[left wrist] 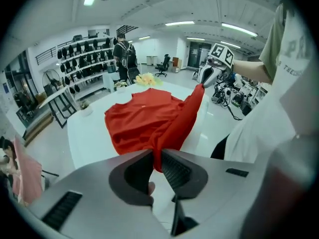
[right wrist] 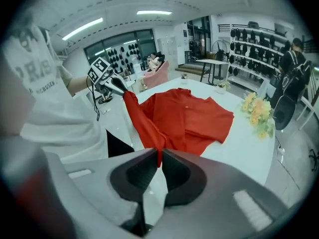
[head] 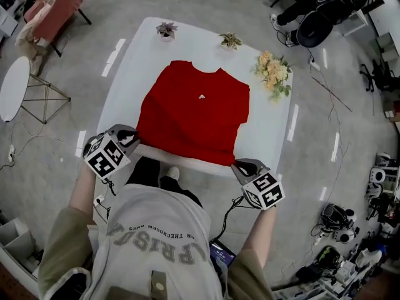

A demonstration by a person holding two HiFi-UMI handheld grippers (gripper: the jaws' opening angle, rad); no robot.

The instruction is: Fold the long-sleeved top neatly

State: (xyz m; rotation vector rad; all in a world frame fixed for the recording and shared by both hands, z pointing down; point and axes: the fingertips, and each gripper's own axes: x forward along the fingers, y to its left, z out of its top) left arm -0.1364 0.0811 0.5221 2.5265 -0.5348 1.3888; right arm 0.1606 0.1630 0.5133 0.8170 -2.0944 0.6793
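Speaker 1: Cloth on the worktop, where exactly does it lie?

Speaker 2: The red top (head: 194, 108) lies in the middle of the white worktop (head: 275, 136). Its collar is at the far side and its bottom hem is at the near edge, close to the person (head: 156, 242) in a grey shirt. No sleeve sticks out at the sides, and I cannot tell how the sleeves are tucked.

Speaker 1: And the 2 grippers?

Speaker 2: The left gripper (left wrist: 158, 156) is closed on the near left corner of the hem, and red fabric is pinched between its dark ribbed pads. The right gripper (right wrist: 159, 156) is closed on the near right corner in the same way, with a thin fold of fabric between its pads.

Speaker 1: Is the hem flat?

Speaker 2: No. Both held corners are above the worktop, and the hem runs as a red band through the air from 1 gripper to the other. The far part with the collar rests on the surface, with some wrinkles.

Speaker 1: What else stands on the worktop?

Speaker 2: At the far edge there are the left potted plant (head: 166, 30) and the right potted plant (head: 230, 40), both apart from the top. A bunch of yellow flowers (head: 273, 72) lies near the far right corner, just beside the top's shoulder.
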